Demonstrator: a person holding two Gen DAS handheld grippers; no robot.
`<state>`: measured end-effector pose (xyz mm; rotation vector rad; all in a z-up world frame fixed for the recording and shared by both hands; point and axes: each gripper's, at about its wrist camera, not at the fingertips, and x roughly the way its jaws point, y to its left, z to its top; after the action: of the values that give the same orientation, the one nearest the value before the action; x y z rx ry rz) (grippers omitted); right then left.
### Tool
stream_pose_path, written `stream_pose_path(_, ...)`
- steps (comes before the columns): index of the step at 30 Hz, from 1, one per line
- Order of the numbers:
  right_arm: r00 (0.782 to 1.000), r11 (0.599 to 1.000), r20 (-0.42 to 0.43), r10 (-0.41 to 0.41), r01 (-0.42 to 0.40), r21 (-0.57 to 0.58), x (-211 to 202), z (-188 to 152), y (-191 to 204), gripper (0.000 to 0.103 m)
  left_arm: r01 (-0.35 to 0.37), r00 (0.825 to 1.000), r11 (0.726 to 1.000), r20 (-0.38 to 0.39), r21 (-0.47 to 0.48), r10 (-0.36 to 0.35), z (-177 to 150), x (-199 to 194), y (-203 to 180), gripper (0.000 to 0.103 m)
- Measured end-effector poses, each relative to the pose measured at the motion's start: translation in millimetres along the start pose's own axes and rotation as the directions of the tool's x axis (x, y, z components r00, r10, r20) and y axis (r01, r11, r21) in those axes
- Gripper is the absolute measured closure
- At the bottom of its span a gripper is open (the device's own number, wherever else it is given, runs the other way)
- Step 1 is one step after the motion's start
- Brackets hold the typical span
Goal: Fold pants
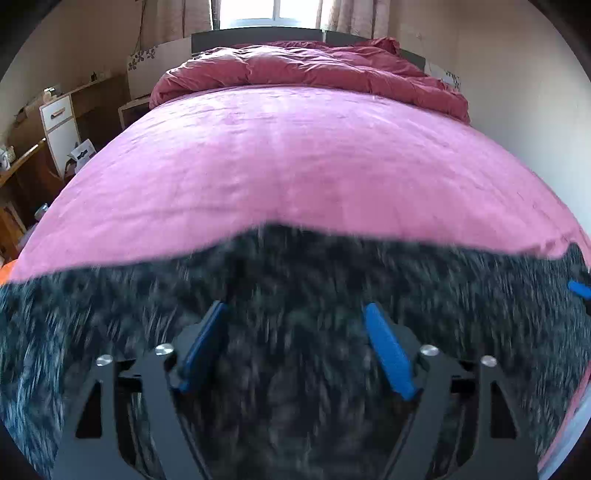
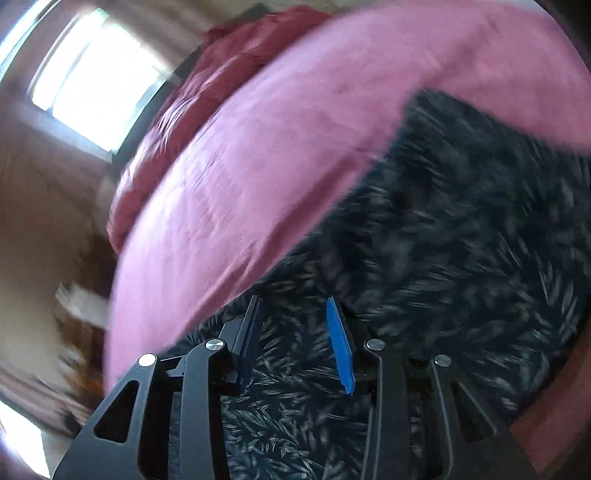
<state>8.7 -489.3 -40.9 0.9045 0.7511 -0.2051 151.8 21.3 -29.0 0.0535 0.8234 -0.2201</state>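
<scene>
The pants (image 1: 295, 280) are dark fabric with a pale leaf print, lying across the near part of the pink bed sheet (image 1: 288, 155). My left gripper (image 1: 295, 306) is open just above them, with fabric showing between its blue pads and nothing held. In the right wrist view the pants (image 2: 461, 229) fill the lower right, blurred by motion. My right gripper (image 2: 293, 301) is open above them, near their edge by the sheet (image 2: 240, 166). A blue fingertip (image 1: 578, 288) of the right gripper shows at the far right of the left wrist view.
A red duvet (image 1: 306, 70) is bunched at the head of the bed under a window (image 1: 269, 11). A wooden desk and a white drawer unit (image 1: 61, 125) stand left of the bed. A wall runs along the right side.
</scene>
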Motion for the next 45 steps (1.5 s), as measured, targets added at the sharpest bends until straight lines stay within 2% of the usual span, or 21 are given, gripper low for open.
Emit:
stream_pose_path(2,0.999,0.995,-0.007,0.046,-0.045,0.09,-6.6,7.8,-20.5,0.068,-0.01,1.0,0.999,0.019,0.035,0.01,-14.7,-9.6,-7.3,0.023)
stream_pose_path(5,0.999,0.998,0.031,0.017,-0.018,0.055,-26.8,13.0,-28.9,0.068,-0.025,0.998,0.999,0.05,0.033,0.023,-17.3,-20.1,-10.1,0.013)
stream_pose_path(7,0.994,0.996,0.086,0.066,-0.071,0.058,-53.0,16.1,-38.5,0.058,-0.023,0.998,1.0,0.05,0.004,0.023,-16.8,-22.7,-7.2,0.013)
stream_pose_path(9,0.99,0.994,0.122,0.074,-0.082,0.065,-74.7,19.1,-50.1,0.056,0.002,0.999,1.0,0.049,-0.011,-0.001,-17.7,-25.9,-3.8,0.011)
stream_pose_path(12,0.982,0.991,0.187,0.017,-0.041,0.126,-112.1,22.3,-83.2,0.055,-0.001,0.998,0.999,0.062,-0.046,0.004,-17.8,-34.4,4.0,0.002)
stream_pose_path(13,0.98,0.989,0.199,0.005,-0.035,0.146,-119.1,23.4,-93.8,0.047,-0.015,0.998,0.998,0.065,-0.057,0.019,-19.2,-37.6,6.2,0.002)
stream_pose_path(15,0.976,0.98,0.216,-0.037,-0.007,0.197,-132.8,21.2,-119.5,0.042,-0.055,0.996,0.995,0.064,-0.079,0.06,-19.1,-41.6,13.6,0.002)
stream_pose_path(17,0.978,0.976,0.203,-0.048,0.002,0.218,-132.5,21.5,-134.7,0.042,-0.089,0.994,0.991,0.052,-0.1,0.094,-20.5,-42.3,20.1,0.002)
stream_pose_path(20,0.986,0.974,0.164,0.007,-0.043,0.222,-120.3,19.5,-147.0,0.042,-0.155,0.987,0.978,0.015,-0.141,0.159,-21.0,-41.2,38.0,0.002)
stream_pose_path(24,0.98,0.964,0.199,0.022,-0.073,0.254,-111.8,15.4,-149.7,0.042,-0.194,0.981,0.957,-0.016,-0.218,0.195,-26.9,-43.0,63.3,0.002)
stream_pose_path(27,0.972,0.954,0.23,0.048,-0.112,0.277,-101.1,18.2,-144.6,0.049,-0.174,0.984,0.938,-0.015,-0.298,0.178,-35.1,-44.3,80.6,0.002)
stream_pose_path(30,0.967,0.953,0.251,0.035,-0.108,0.282,-89.6,25.0,-136.9,0.05,-0.151,0.987,0.932,-0.001,-0.33,0.16,-43.7,-43.8,86.6,0.002)
stream_pose_path(33,0.962,0.958,0.27,0.028,-0.103,0.267,-84.7,27.8,-131.6,0.05,-0.189,0.981,0.936,-0.011,-0.296,0.194,-44.1,-37.5,82.0,0.002)
stream_pose_path(39,0.958,0.96,0.285,0.039,-0.115,0.255,-76.1,34.9,-123.5,0.054,-0.308,0.951,0.934,-0.049,-0.18,0.304,-46.1,-25.4,54.1,0.002)
stream_pose_path(41,0.957,0.963,0.286,0.037,-0.11,0.246,-76.7,35.4,-122.7,0.062,-0.322,0.947,0.932,-0.048,-0.169,0.318,-46.5,-24.6,50.0,0.002)
stream_pose_path(43,0.962,0.963,0.272,0.011,-0.083,0.257,-75.6,34.9,-125.5,0.083,-0.322,0.947,0.931,-0.048,-0.172,0.318,-46.2,-24.1,51.8,0.002)
stream_pose_path(45,0.967,0.961,0.254,0.018,-0.087,0.262,-74.3,35.1,-129.5,0.087,-0.318,0.948,0.932,-0.048,-0.176,0.314,-44.9,-23.4,52.9,0.002)
